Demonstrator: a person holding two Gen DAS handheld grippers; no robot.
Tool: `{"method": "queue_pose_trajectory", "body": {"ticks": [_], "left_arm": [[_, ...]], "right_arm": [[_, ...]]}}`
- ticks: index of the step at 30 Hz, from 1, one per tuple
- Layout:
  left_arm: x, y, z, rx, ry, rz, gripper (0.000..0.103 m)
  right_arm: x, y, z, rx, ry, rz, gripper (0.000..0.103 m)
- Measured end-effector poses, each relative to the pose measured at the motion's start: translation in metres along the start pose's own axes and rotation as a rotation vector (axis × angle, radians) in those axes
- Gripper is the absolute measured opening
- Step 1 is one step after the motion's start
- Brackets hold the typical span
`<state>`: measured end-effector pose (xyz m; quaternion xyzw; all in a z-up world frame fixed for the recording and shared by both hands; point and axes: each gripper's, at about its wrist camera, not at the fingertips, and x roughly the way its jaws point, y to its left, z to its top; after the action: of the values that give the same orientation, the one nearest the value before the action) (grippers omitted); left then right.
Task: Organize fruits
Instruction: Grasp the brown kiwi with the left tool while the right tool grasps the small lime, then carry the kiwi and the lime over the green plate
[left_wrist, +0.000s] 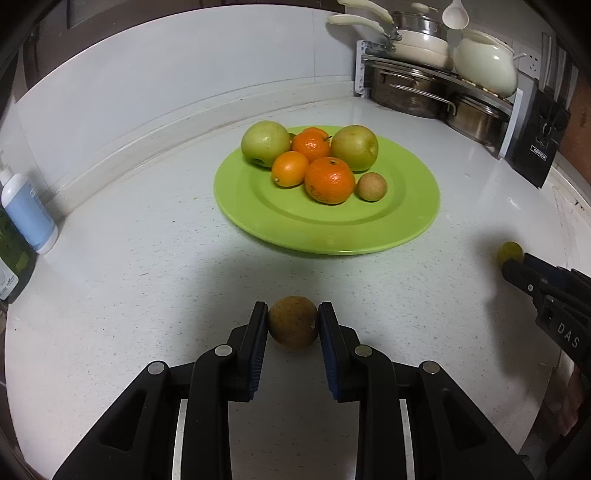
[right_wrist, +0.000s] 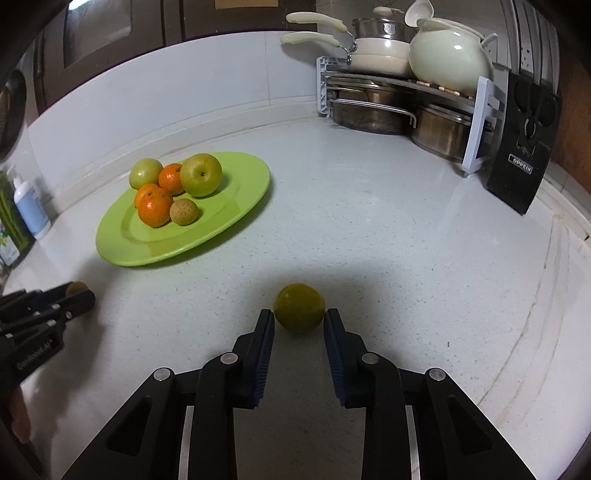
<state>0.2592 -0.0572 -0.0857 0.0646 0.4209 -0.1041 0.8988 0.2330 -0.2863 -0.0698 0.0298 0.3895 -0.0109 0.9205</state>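
A green plate (left_wrist: 406, 221) on the white counter holds two green apples (left_wrist: 265, 143), three oranges (left_wrist: 328, 181) and a small tan fruit (left_wrist: 371, 187); the plate also shows in the right wrist view (right_wrist: 236, 206). My left gripper (left_wrist: 293, 318) is shut on a small brown round fruit (left_wrist: 293, 327) just above the counter, in front of the plate. My right gripper (right_wrist: 299, 320) is open, its fingertips on either side of a yellow-green round fruit (right_wrist: 299, 307) that lies on the counter, right of the plate.
A rack with pots and pans (right_wrist: 399, 103) and a cream pot (right_wrist: 448, 55) stands at the back right, with a black knife block (right_wrist: 522, 147) beside it. Bottles (left_wrist: 27, 210) stand at the left wall. The counter edge curves along the right.
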Motion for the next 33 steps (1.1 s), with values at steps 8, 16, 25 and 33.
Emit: {"method": "queue_pose_trajectory", "body": {"ticks": [8, 16, 25, 33], "left_arm": [[0.000, 0.004, 0.000, -0.016, -0.006, -0.011, 0.028], [-0.008, 0.006, 0.000, -0.024, -0.026, -0.023, 0.028], [-0.036, 0.005, -0.006, -0.030, -0.071, -0.044, 0.028], [-0.075, 0.002, -0.006, -0.024, -0.144, -0.059, 0.028]], "right_arm": [[0.005, 0.003, 0.006, -0.014, -0.003, 0.004, 0.031], [-0.001, 0.009, 0.005, -0.031, -0.011, 0.027, 0.031], [-0.028, 0.019, 0.007, -0.053, -0.060, 0.058, 0.031], [-0.063, 0.027, 0.012, -0.066, -0.129, 0.105, 0.031]]}}
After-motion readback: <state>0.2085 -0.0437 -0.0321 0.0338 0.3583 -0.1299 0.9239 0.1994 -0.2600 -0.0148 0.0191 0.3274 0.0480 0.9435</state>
